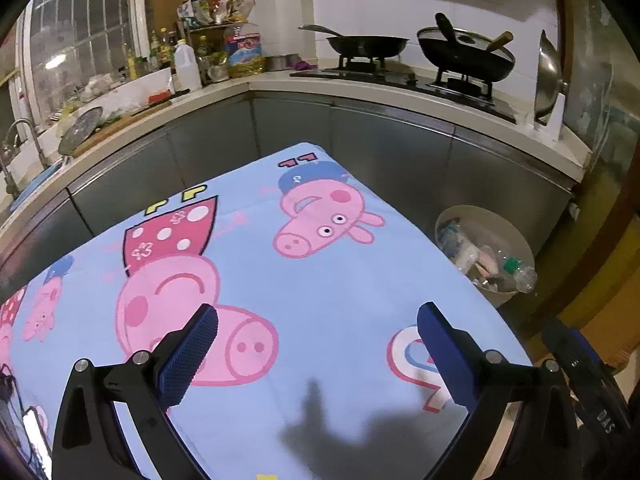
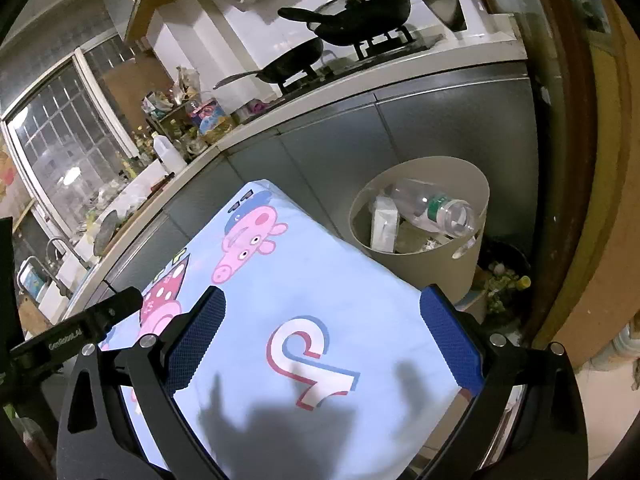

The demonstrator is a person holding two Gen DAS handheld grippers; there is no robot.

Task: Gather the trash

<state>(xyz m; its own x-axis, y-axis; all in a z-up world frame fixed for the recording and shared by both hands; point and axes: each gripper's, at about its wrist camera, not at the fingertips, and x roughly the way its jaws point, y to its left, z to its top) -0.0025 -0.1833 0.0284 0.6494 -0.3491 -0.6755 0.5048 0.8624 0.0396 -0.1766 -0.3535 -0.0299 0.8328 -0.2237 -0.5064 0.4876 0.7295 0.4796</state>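
A beige waste bin [image 2: 452,184] stands on the floor off the table's far right corner, holding a clear plastic bottle [image 2: 436,208], a white packet [image 2: 384,220] and other scraps. In the left wrist view the same bin [image 1: 516,240] shows the bottle [image 1: 516,270] resting on its rim. My left gripper [image 1: 318,320] hovers open over the blue cartoon-pig tablecloth [image 1: 320,280], nothing between its blue pads. My right gripper [image 2: 322,308] is also open and empty above the cloth's right end [image 2: 320,280]. No loose trash shows on the cloth.
Grey cabinets and a counter [image 1: 360,88] run behind the table, with two black pans [image 1: 366,44] on a stove, bottles and clutter [image 1: 224,52] and a sink tap [image 1: 20,132] at left. A dark pot with flowers [image 2: 504,276] sits beside the bin. A brown door frame [image 2: 560,160] stands right.
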